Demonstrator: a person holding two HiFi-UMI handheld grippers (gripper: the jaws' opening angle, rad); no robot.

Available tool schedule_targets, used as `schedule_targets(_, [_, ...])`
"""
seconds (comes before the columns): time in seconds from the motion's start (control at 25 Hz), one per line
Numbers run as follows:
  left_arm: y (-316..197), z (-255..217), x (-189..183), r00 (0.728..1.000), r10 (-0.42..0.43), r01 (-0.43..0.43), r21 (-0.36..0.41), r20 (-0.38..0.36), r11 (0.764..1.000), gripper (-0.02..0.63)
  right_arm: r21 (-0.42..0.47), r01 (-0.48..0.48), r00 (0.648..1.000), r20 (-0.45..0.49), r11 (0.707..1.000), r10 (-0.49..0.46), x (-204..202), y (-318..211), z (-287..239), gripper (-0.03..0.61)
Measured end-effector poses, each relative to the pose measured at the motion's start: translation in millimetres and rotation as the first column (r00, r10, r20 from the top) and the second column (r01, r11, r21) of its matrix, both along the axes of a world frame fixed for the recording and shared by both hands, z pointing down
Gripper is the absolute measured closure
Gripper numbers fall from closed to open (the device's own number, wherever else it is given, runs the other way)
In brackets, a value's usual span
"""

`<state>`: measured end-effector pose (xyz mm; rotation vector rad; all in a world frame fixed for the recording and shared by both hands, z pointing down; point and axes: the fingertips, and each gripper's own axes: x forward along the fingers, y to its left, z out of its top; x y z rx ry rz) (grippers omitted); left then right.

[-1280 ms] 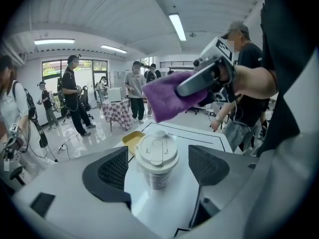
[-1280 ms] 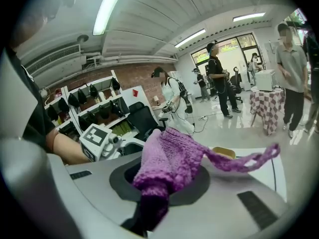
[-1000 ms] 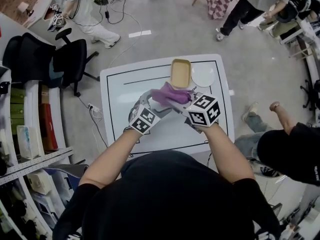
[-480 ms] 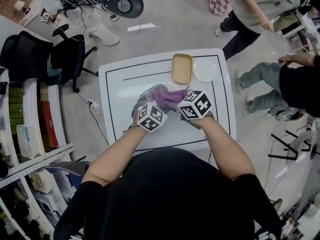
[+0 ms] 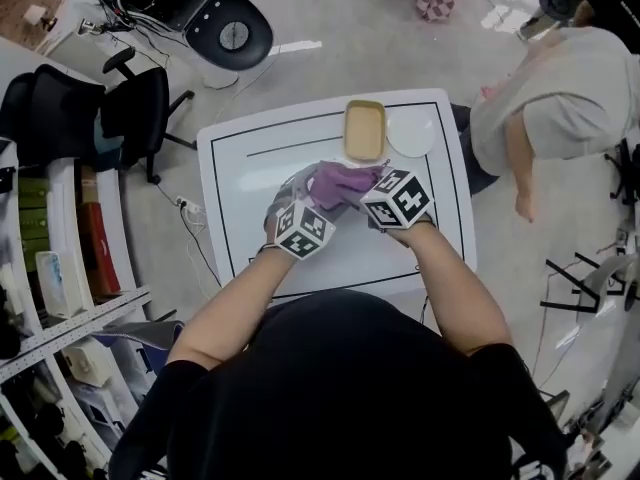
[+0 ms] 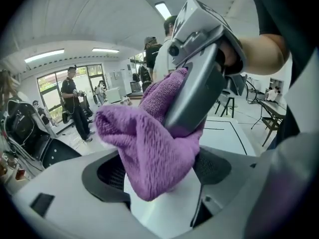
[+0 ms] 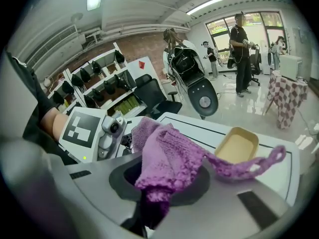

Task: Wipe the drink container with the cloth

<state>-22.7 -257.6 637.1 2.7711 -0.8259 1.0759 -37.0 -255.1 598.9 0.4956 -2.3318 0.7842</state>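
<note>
Both grippers meet over the middle of the table (image 5: 240,168), with wiping under way. The left gripper (image 6: 159,185) has its jaws closed narrow on the container (image 6: 164,210), a smooth white body that shows only low between them (the cloth hides its shape and top). The right gripper (image 7: 164,183) pinches the cloth (image 7: 172,156) tight. The cloth is a purple wad bunched at the tips, with a loose tail trailing toward 3 o'clock in the right gripper view. In the head view the cloth lies over the container at the table's centre. The tray (image 5: 364,130) sits at 12 o'clock of it and a white disc (image 5: 411,133) at 1 o'clock, both apart from the work.

To do this step well, I judge the left grip should stay firm and level so the slick container cannot twist out. Press the wad flat on the wall and sweep along it, then turn the container a little and take the next strip. Watch the tail, which could snag on the left jaws
</note>
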Motion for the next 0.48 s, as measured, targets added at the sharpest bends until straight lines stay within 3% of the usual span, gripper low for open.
schedule_targets(0.48, [1.6,4.8,-5.7,0.999,0.032,-0.032,-0.002,-0.002,0.999,0.193,0.076,-0.207,0.976,-0.054,0.975,0.211,57.3,-35.7,5.8,0.497])
